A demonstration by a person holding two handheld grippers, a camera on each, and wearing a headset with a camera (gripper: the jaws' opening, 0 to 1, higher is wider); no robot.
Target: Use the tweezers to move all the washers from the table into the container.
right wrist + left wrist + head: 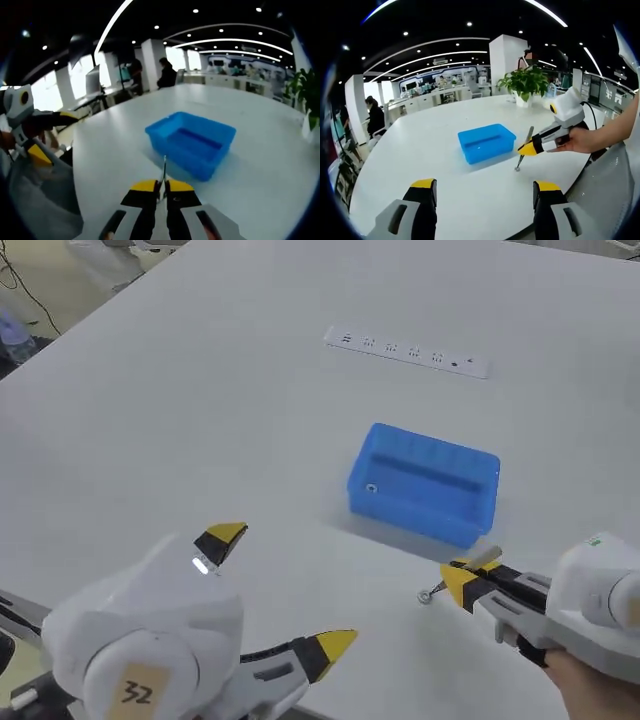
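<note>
One washer (pixel 372 488) lies inside the blue container (pixel 425 502), close to its left wall. A second small grey washer (pixel 426 596) sits on the white tabletop (pixel 200 420) just in front of the container, right at the tip of the tweezers (pixel 440 587); whether the tips actually pinch it is too small to tell. The right tongs (pixel 161 186) are pressed together on the tweezers, which slant down from them to the tabletop beside the container's near wall. The left tongs (pixel 485 187) are spread wide with nothing between them, hanging above the tabletop well apart from the washer and the container, off to the left. A white power strip (pixel 405 350) lies beyond the container.
</note>
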